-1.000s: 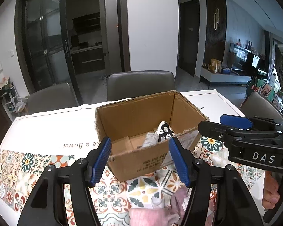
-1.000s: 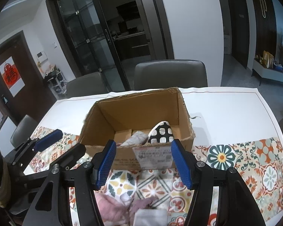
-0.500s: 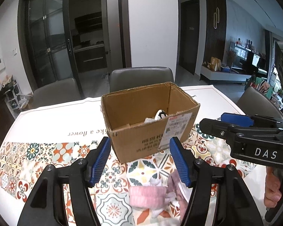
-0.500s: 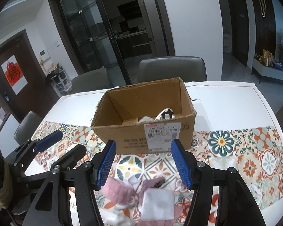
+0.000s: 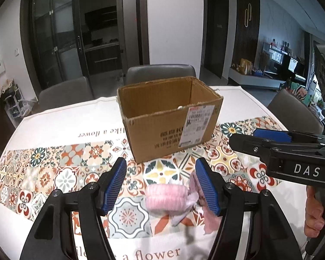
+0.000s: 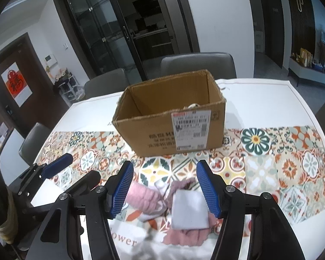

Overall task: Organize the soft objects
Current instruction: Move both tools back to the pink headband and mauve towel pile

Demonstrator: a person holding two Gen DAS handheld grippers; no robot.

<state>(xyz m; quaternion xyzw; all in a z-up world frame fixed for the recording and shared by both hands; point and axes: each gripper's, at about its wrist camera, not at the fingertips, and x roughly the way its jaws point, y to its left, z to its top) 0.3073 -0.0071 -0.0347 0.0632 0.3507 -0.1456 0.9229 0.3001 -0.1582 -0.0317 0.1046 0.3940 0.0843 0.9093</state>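
Lying crosswise, ribbed pink sock roll (image 5: 165, 197) beside flat white cloth square (image 6: 189, 209). Cardboard box (image 6: 170, 117) upright, open-topped. Left claw (image 5: 160, 186) and right claw (image 6: 164, 187) wide, empty.

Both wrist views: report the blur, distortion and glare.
Left wrist view: fisheye bends the door frames, dark corners, cardboard box sharp, pink socks slightly soft. Right wrist view: same bending, box label smeared, white cloth washed out, bottom edge blurred. No strong glare in either.

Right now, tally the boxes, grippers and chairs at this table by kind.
Cardboard box: 1
Grippers: 2, the left gripper and the right gripper
Chairs: 4
Total: 7
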